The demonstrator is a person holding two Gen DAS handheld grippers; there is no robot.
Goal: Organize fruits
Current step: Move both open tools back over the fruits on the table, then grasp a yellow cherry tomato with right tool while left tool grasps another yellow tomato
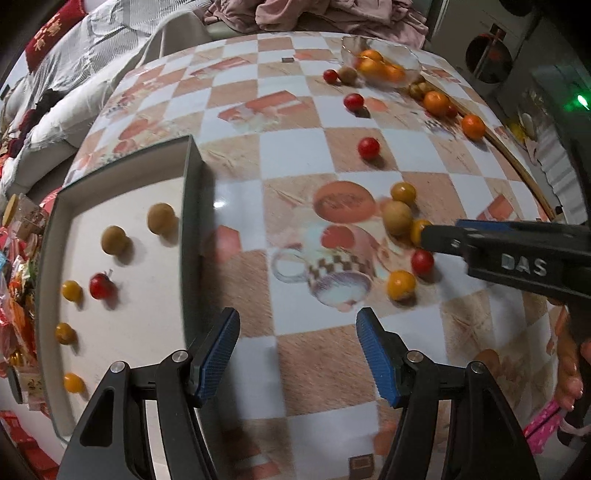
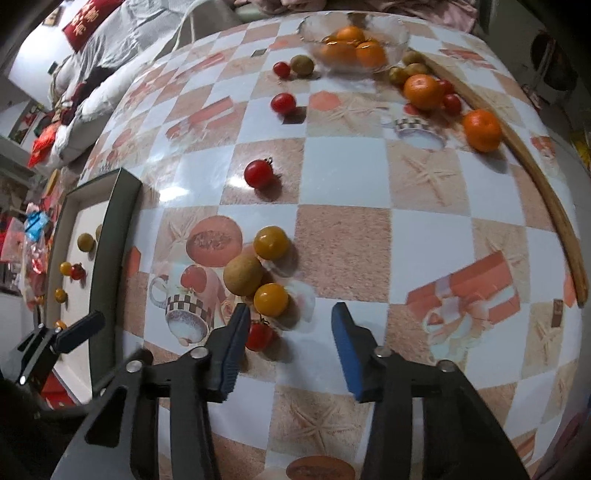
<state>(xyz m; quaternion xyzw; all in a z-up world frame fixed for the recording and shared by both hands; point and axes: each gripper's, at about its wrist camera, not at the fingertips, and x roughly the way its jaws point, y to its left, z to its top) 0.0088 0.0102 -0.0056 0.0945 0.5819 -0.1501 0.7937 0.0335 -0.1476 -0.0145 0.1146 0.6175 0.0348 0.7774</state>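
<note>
Left hand-held gripper (image 1: 297, 354): jaws wide, holding nothing, hovering over the surface (image 1: 303, 147) just beside the tray's right wall, near the surface's near edge.
Right hand-held gripper (image 2: 288, 349): jaws wide, nothing between them; its left fingertip (image 2: 236, 332) is just beside a red cherry tomato (image 2: 258, 336), and I cannot tell whether they touch.
Tray (image 1: 190, 206): dark-walled with a white floor, sitting at the left edge of the surface.
Fruit in tray: two tan longans (image 1: 160, 218) toward the far end, one red tomato (image 1: 100, 286) mid-tray, and small yellow tomatoes (image 1: 71, 291) along the left wall.
Cluster by right gripper: a tan longan (image 2: 243, 275) touching a yellow tomato (image 2: 271, 242) on its far side and another yellow tomato (image 2: 270, 299) on its near side; the red tomato lies nearest the gripper.
Loose red tomatoes: one (image 2: 258, 173) mid-surface, another (image 2: 283, 102) farther back, apart from the rest.
Glass bowl (image 2: 399, 35): at the far edge of the surface, holding oranges (image 2: 371, 53).
Right edge: two oranges (image 2: 482, 125) near a wooden rod (image 2: 535, 170), with small red and tan fruits beside the farther orange.
</note>
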